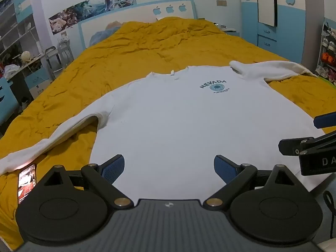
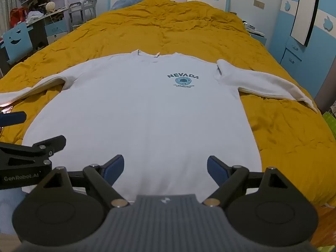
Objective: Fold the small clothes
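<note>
Sweatshirt: a white long-sleeved sweatshirt (image 1: 178,121) lies flat, front up, on the bed's yellow cover (image 1: 130,48), both sleeves spread outward.
Logo: "NEVADA" print (image 2: 183,79) on the chest, far ahead of both grippers.
Left gripper (image 1: 169,169): released, blue pads apart, nothing held, above the hem.
Right gripper (image 2: 165,169): released, pads apart, nothing held, also above the hem, just beside the left one.
Phone (image 1: 26,183): left of the left gripper, screen lit, by the sleeve cuff.
</note>
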Available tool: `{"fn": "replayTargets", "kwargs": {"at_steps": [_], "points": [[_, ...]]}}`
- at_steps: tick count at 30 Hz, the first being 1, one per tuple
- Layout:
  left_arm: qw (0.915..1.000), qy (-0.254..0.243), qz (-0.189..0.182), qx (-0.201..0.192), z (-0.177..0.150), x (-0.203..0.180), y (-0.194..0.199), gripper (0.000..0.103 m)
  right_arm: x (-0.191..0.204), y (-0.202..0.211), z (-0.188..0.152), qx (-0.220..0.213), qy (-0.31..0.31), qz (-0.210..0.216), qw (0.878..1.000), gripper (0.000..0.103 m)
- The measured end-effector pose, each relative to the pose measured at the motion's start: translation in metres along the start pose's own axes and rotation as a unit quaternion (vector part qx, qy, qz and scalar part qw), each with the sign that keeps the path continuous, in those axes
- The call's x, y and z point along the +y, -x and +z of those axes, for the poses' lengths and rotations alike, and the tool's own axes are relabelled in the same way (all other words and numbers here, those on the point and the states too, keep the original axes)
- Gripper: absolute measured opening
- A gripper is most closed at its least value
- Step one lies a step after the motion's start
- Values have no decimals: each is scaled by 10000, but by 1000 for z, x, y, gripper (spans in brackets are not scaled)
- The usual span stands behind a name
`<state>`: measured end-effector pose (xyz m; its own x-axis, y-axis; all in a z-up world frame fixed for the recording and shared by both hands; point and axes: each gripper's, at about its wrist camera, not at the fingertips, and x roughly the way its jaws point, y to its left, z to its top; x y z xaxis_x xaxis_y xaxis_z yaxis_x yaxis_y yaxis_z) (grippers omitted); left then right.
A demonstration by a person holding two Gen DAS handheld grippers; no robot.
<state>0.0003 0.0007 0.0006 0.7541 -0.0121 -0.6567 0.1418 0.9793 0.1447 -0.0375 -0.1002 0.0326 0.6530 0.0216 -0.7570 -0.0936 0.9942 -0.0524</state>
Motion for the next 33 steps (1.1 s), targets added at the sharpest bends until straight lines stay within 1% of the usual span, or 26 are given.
{"fn": "replayTargets", "kwargs": {"at_steps": [2, 8, 14, 15, 33], "points": [[10000, 10, 5, -20, 0, 1, 1, 103, 0, 0, 0, 7, 7, -26, 10000, 82], [9999, 21, 23, 119, -8, -1, -10, 103, 1, 0, 0, 38, 18, 4, 10000, 82], [9999, 67, 41, 141, 1, 2, -7, 103, 0, -2, 3, 62, 10, 18, 10000, 82], [9999, 73, 42, 129, -1, 2, -7, 103, 0, -1, -2, 41, 13, 17, 10000, 82], [9997, 104, 63, 203, -5, 4, -7, 103, 3, -4, -3, 93, 30, 65, 9999, 82]]}}
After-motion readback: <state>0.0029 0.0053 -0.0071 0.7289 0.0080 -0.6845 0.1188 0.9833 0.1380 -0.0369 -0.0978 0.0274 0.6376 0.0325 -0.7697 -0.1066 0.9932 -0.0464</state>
